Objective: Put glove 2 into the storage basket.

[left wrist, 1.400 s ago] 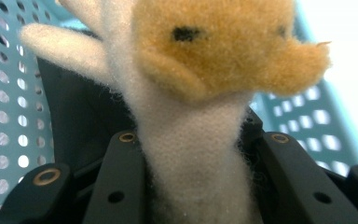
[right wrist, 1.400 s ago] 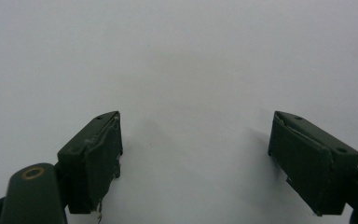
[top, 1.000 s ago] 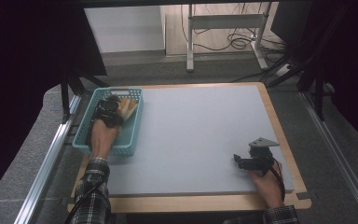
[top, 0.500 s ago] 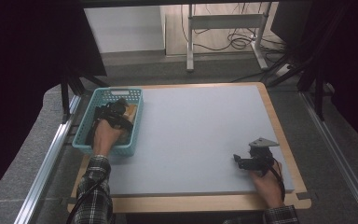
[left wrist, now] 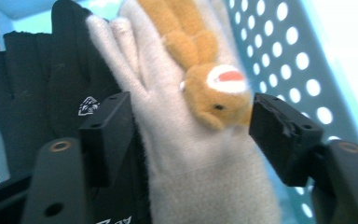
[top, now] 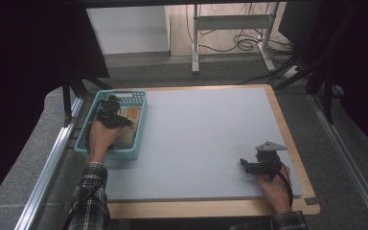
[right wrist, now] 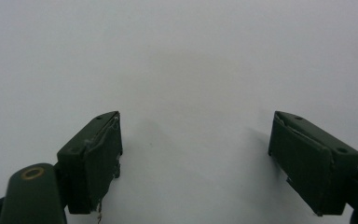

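A cream knitted glove with an orange plush animal sewn on it lies in the teal perforated basket at the table's left. A black glove lies beside it. My left gripper is down in the basket, open, its jaws on either side of the cream glove and animal head. In the high view the left gripper sits over the basket's contents. My right gripper rests near the front right of the grey mat, and its own view shows my right gripper open over bare mat.
The grey mat covers a wooden table. A metal rail runs along the left side. Behind the table stand a white desk frame and loose cables on the floor.
My left hand has pulled slightly back toward the front and left inside the basket. The right gripper has stayed where it was.
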{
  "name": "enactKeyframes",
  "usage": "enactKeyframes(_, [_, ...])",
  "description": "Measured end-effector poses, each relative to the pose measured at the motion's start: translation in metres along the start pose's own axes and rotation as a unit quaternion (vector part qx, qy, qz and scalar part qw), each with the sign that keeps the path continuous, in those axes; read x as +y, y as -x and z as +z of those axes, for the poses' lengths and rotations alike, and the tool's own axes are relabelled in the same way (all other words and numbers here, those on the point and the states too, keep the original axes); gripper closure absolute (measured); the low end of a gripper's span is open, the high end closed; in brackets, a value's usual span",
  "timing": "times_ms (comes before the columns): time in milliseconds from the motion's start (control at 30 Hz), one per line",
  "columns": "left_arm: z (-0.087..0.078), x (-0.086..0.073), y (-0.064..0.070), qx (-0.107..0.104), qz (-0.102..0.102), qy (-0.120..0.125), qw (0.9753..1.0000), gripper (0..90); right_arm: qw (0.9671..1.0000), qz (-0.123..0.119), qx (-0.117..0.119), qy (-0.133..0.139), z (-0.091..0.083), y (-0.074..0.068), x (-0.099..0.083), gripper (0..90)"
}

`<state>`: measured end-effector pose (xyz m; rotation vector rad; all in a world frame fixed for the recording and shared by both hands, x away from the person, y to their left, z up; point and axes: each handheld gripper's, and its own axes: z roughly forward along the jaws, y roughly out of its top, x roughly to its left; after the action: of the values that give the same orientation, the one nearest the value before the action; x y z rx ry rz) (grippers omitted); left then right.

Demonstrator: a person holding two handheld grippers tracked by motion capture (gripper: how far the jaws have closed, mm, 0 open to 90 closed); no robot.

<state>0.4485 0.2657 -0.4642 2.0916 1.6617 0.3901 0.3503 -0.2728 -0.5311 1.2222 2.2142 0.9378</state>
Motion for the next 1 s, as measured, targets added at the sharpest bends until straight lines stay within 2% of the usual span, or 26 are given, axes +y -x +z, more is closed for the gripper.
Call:
enactKeyframes(100, [-0.001, -0.002, 0.0, -0.014, -0.006, 0.018, 0.9997, 33.2, 1.0, 0.0, 0.0, 0.0, 0.0, 0.0, 0.0, 17.1])
enactKeyframes(267, [-0.006, -0.007, 0.0, -0.035, -0.014, 0.047, 0.9982, 27.3, 1.0, 0.0, 0.0, 0.0, 0.0, 0.0, 0.0, 17.1])
enactKeyframes(500, [-0.012, -0.011, 0.003, -0.049, -0.012, 0.07, 0.9963, 20.2, 1.0, 0.0, 0.0, 0.0, 0.0, 0.0, 0.0, 17.1])
enactKeyframes(1000, [-0.027, -0.019, 0.018, -0.059, 0.017, 0.095, 0.9936, 11.6, 1.0, 0.0, -0.001, 0.0, 0.0, 0.0, 0.0, 17.1])
